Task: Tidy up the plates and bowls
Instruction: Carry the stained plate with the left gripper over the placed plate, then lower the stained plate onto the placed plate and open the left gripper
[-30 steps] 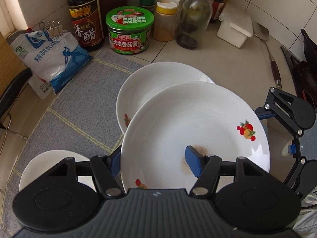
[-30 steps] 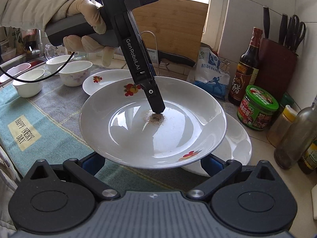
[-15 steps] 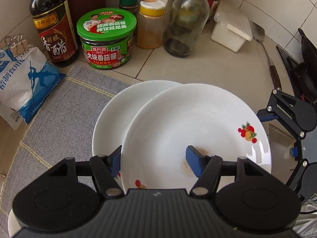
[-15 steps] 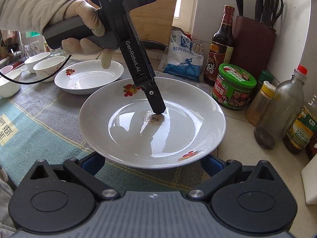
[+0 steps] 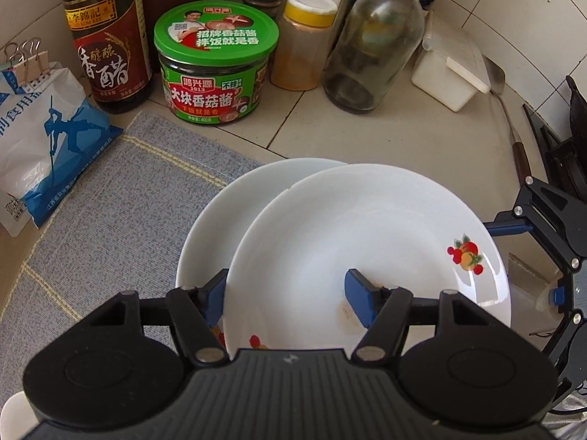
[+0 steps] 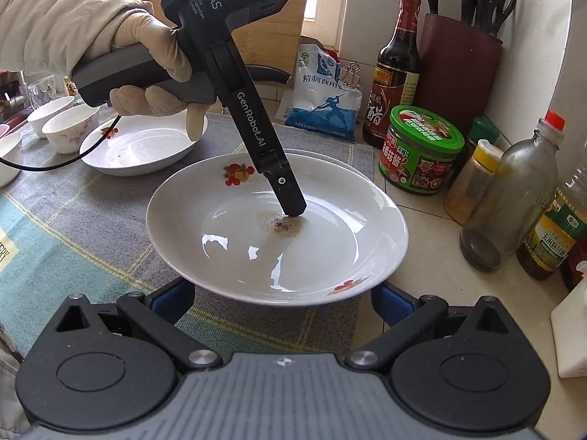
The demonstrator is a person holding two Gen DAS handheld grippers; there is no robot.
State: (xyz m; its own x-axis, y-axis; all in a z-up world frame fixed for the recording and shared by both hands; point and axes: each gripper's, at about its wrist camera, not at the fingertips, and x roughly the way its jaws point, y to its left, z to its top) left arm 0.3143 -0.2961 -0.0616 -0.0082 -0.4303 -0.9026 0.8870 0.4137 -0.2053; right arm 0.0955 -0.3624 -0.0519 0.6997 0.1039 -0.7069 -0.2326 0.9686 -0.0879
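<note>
Two grippers meet on one dish: nearest us, the left gripper (image 5: 286, 293) has its blue jaws clamped on the near rim of a shallow white ceramic plate with fruit prints (image 5: 367, 242), one pad under the rim and the other pressed inside by a brownish food stain (image 6: 284, 224). From the other side, the right gripper (image 6: 282, 299) stands with its jaws spread wider than the plate's edge, which sits between them; we cannot see either pad pressing, so we read it as open and merely guiding. The plate hangs above and partly over a second white plate (image 5: 220, 220) lying on the grey-blue woven mat (image 5: 121, 198) that covers the desk (image 5: 403, 135). We judge the stacking step is in hand: the held plate needs to shift until it centres over the lower one, then sink level before the jaws part. Further along the mat rests a third white plate (image 6: 139, 146), and beyond it several small white bowls (image 6: 69, 124) yet unsorted. At the back wall stand a green-lidded sauce jar (image 5: 216, 62) and a dark vinegar bottle (image 5: 106, 36), near enough that we should keep the rim from swinging into them.
</note>
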